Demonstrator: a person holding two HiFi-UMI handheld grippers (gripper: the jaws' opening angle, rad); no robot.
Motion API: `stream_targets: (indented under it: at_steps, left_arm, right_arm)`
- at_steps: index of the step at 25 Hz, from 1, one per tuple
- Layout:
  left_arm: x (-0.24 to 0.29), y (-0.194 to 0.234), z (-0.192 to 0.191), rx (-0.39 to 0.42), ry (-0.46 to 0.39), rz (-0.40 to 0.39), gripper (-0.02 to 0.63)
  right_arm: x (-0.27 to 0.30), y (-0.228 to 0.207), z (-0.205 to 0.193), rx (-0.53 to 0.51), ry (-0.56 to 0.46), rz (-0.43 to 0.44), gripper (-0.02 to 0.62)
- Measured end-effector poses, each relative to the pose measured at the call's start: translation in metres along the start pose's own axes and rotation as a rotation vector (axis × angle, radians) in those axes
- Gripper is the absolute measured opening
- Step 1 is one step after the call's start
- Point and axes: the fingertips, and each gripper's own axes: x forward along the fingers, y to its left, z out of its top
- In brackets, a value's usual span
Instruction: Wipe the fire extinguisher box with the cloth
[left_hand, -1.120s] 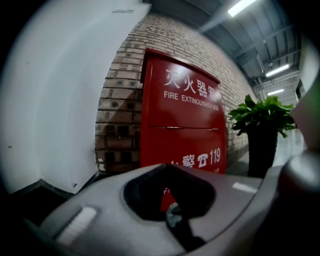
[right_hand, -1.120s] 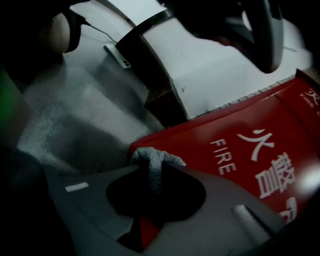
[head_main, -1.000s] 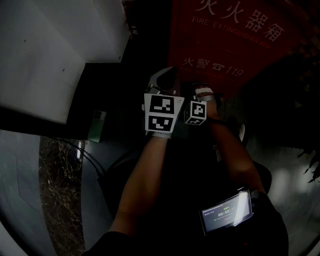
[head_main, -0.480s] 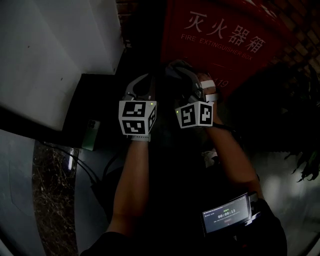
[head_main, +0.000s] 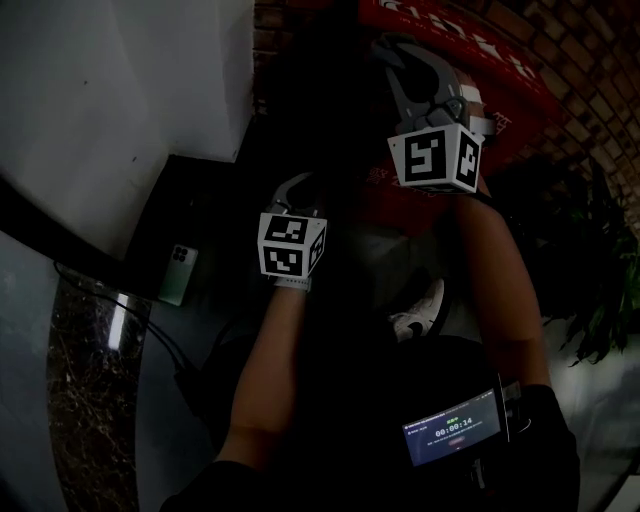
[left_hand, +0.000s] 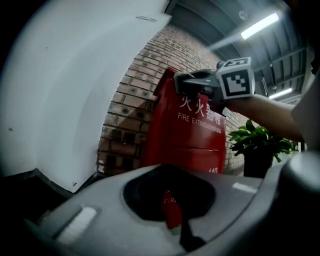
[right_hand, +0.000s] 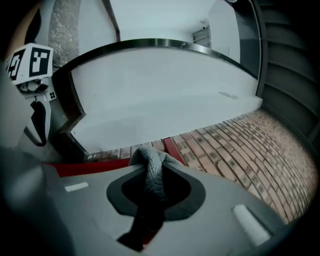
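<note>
The red fire extinguisher box (left_hand: 195, 131) stands against a brick wall, with white lettering on its front. My right gripper (head_main: 402, 58) is raised at the box's top edge (right_hand: 85, 167) and is shut on a grey knitted cloth (right_hand: 152, 172), which bunches out past the jaws (right_hand: 150, 200). The left gripper view shows it up by the box's upper front (left_hand: 196, 86). My left gripper (head_main: 298, 188) hangs lower, left of the box front (head_main: 385, 190). Its jaws (left_hand: 172, 210) are closed with nothing between them, pointing at the box.
A white curved wall (head_main: 120, 100) rises left of the box, with the brick wall (right_hand: 240, 145) behind it. A potted green plant (left_hand: 260, 145) stands to the right. A phone (head_main: 178, 273) lies on a dark ledge, and a shoe (head_main: 415, 315) shows below.
My right gripper has risen with the cloth from the lower front of the box to its top edge. The left gripper has stayed low, so the two have moved apart.
</note>
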Motion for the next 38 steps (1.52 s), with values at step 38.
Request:
stream_targets:
  at_steps: [38]
  left_arm:
    - [0.011, 0.029, -0.017, 0.029, 0.022, 0.089, 0.003]
  right_arm:
    - [-0.055, 0.459, -0.084, -0.018, 0.210, 0.765, 0.048]
